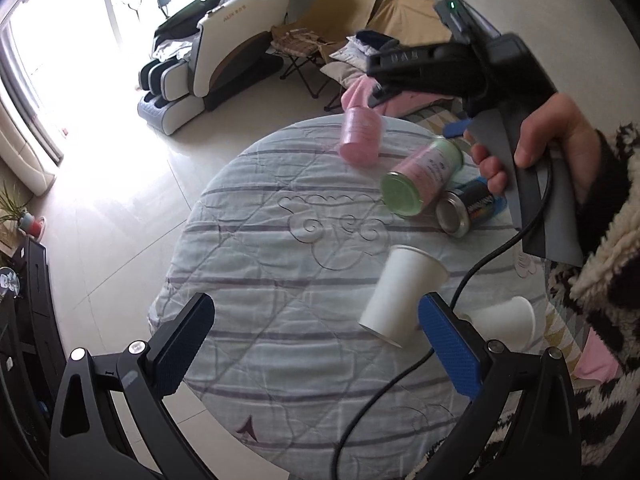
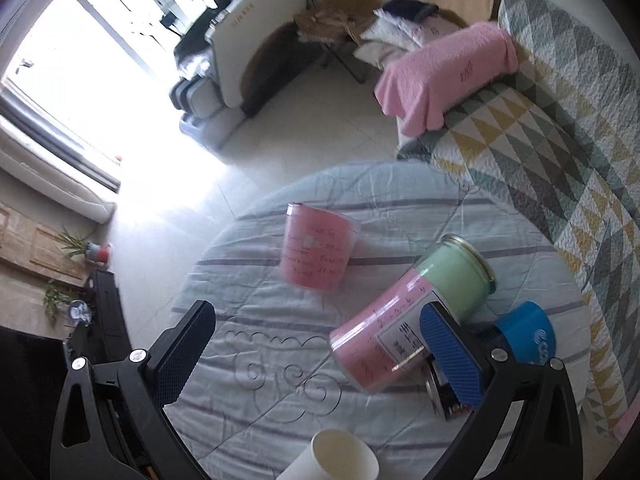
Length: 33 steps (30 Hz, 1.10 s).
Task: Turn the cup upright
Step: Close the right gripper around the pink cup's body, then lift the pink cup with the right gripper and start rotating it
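A white paper cup (image 1: 402,296) lies tilted on its side on the round table (image 1: 280,240), just ahead of my open left gripper (image 1: 316,344) near its right finger (image 1: 448,352). A second white paper cup (image 1: 506,320) lies behind that finger. In the right wrist view a white cup (image 2: 340,458) shows at the bottom edge with its open mouth facing the camera. My right gripper (image 2: 316,348) is open and empty above the table; its body shows in the left wrist view (image 1: 480,72), held in a hand.
A pink plastic cup (image 2: 316,252), a pink and green jar (image 2: 412,312) on its side, a drink can (image 1: 464,208) and a blue object (image 2: 528,332) lie on the table. A quilted bed (image 2: 560,168) borders the table's right side. A black cable (image 1: 400,380) crosses the cloth.
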Available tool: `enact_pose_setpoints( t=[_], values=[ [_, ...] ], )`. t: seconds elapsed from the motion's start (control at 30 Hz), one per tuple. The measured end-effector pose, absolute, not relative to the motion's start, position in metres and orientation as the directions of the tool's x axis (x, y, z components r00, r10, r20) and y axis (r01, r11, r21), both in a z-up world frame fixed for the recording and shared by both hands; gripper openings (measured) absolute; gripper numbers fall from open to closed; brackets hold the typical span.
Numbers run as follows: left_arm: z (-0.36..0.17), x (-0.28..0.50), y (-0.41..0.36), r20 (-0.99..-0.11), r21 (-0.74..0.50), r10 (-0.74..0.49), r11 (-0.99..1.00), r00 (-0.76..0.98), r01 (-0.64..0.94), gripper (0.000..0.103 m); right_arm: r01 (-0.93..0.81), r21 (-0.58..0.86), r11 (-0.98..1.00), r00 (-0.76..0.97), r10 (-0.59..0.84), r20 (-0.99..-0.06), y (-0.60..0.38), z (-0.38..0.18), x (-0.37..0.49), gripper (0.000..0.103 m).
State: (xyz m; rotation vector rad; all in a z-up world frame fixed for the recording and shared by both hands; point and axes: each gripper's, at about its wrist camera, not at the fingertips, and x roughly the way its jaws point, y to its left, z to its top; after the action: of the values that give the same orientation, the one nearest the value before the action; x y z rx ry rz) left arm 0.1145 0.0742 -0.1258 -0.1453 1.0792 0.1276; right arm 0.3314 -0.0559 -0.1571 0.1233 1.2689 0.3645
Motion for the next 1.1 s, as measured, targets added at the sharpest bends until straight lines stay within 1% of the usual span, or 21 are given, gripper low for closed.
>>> enact_pose_setpoints(
  t=[0.23,0.47,0.5,0.53,0.6,0.7,0.8,0.87,1.1],
  values=[
    [-0.145,0.148,0.121,-0.893,-0.064,0.057,0.966,0.446,-0.251,0.103,-0.144,0.246,0.959,0.195,0.271,-0.943,-0.041,-0.201,0.369,0.103],
    [-0.165,0.171,0.144,-0.909,-0.068,0.056,0.958,0.413,-0.279,0.103,-0.154,0.239,0.959,0.115,0.258,-0.959,-0.017,-0.237,0.393,0.102],
    [-0.168,0.173,0.146,-0.911,-0.071,0.053,0.957,0.408,-0.282,0.103,-0.169,0.206,0.964,0.135,0.23,-0.964,-0.012,-0.238,0.394,0.1],
    [-0.17,0.175,0.148,-0.913,-0.077,0.046,0.956,0.405,-0.284,0.103,-0.187,0.186,0.965,0.15,0.215,-0.965,-0.008,-0.238,0.395,0.094],
    [-0.172,0.177,0.149,-0.915,-0.084,0.039,0.955,0.401,-0.285,0.103,-0.216,0.145,0.966,0.163,0.182,-0.97,-0.001,-0.238,0.397,0.074],
    [-0.171,0.176,0.15,-0.915,-0.089,0.035,0.955,0.402,-0.284,0.103,-0.219,0.177,0.959,0.138,0.21,-0.968,0.0,-0.238,0.399,0.074],
    [-0.17,0.175,0.152,-0.912,-0.089,0.037,0.954,0.408,-0.285,0.103,-0.211,0.224,0.951,0.134,0.255,-0.957,-0.004,-0.235,0.395,0.074],
    [-0.169,0.175,0.154,-0.911,-0.092,0.036,0.953,0.41,-0.29,0.103,-0.208,0.23,0.951,0.145,0.263,-0.954,-0.006,-0.23,0.392,0.073],
    [-0.157,0.168,0.151,-0.901,-0.086,0.046,0.956,0.432,-0.281,0.103,-0.223,0.287,0.932,0.198,0.332,-0.922,-0.016,-0.189,0.383,0.073]
  ],
)
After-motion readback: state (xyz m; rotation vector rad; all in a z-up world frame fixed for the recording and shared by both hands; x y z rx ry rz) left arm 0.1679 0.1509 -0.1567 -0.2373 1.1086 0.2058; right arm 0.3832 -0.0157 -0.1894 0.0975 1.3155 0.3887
